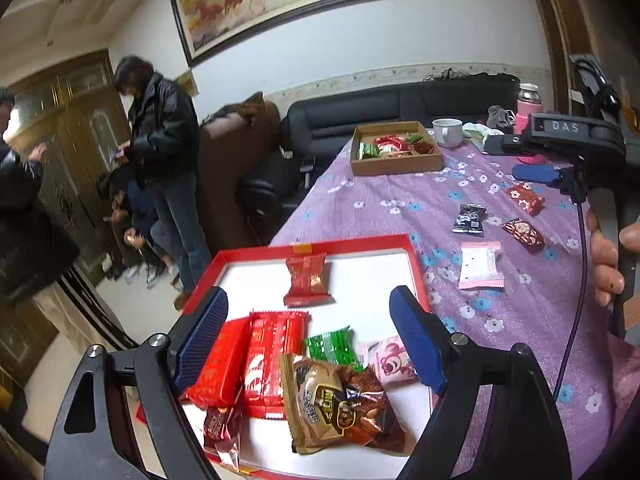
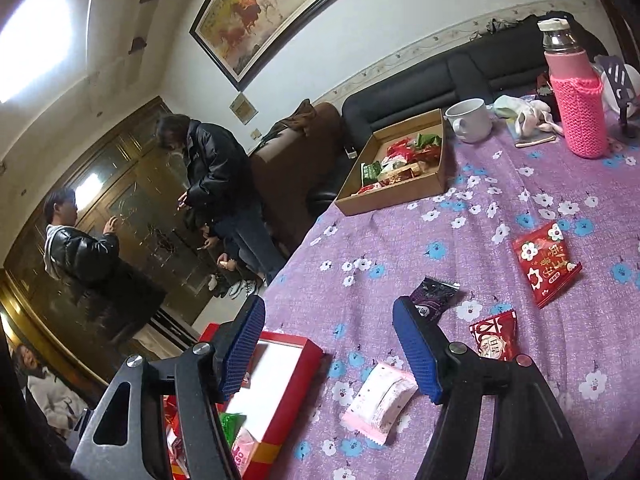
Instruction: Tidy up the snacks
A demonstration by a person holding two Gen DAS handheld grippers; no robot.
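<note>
My left gripper (image 1: 309, 294) hangs open over a red tray (image 1: 360, 242) with a white floor. Nothing is between its blue pads. In the tray lie several snacks: a red packet (image 1: 306, 278), two long red bars (image 1: 274, 360), a green packet (image 1: 330, 346), a brown nut bag (image 1: 340, 400) and a pink packet (image 1: 390, 360). My right gripper (image 2: 329, 304) is open and empty above the purple cloth. Just ahead of it a pink-white packet (image 2: 380, 400), a black packet (image 2: 434, 300), a dark red packet (image 2: 494, 340) and a red packet (image 2: 546, 264) lie loose.
A cardboard box (image 2: 400, 196) holding more snacks stands at the table's far side. A white mug (image 2: 470, 120) and a pink-sleeved bottle (image 2: 578, 108) stand behind it. People stand by the door on the left, off the table's edge. A dark sofa lines the wall.
</note>
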